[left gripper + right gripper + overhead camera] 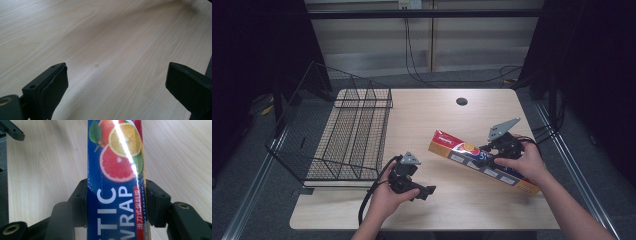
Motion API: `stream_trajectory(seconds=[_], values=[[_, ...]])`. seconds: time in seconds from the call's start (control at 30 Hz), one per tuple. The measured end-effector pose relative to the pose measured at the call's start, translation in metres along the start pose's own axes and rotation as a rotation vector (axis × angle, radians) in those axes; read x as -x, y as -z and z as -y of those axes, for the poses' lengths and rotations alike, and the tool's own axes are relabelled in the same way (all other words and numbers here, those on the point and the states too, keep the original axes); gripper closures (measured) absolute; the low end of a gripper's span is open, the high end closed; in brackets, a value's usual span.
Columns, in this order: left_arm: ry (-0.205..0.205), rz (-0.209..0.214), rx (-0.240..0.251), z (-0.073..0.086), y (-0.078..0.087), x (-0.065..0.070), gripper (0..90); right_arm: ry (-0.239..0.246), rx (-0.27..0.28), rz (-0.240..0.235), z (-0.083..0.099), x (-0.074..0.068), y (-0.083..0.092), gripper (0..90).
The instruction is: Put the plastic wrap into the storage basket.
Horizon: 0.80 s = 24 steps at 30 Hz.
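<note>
Right tongs [492,152] are clamped across a long blue-and-orange cardboard box of plastic wrap [462,152], held tilted above the right half of the pale wooden counter [447,210]. Left tongs [424,191] stand apart near the front edge, nothing between them. At the left edge, a black wire-mesh basket [354,132] holds nothing.

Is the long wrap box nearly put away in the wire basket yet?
Not yet. Done: the right gripper is shut on the plastic wrap box. In hand: the box is held over the table. Left: carrying it, probably to the empty wire basket. The left gripper waits open.
</note>
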State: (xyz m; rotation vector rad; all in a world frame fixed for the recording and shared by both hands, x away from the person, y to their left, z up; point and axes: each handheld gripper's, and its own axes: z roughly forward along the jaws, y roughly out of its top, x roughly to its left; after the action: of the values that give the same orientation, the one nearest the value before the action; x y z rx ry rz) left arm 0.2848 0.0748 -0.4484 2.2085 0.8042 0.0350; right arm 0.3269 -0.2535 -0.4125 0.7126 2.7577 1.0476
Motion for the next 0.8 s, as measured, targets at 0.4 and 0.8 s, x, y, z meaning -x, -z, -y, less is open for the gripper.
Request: stream_trajectory(seconds=[0.4,0.8], values=[[-0.100,0.018,-0.004,-0.034,0.035,-0.003,0.4,0.042,0.003,-0.015,-0.011,-0.005,0.007,45.5],[-0.090,0.095,-0.006,-0.074,0.054,-0.016,0.4,0.082,-0.002,-0.032,-0.020,-0.013,0.011,45.5]])
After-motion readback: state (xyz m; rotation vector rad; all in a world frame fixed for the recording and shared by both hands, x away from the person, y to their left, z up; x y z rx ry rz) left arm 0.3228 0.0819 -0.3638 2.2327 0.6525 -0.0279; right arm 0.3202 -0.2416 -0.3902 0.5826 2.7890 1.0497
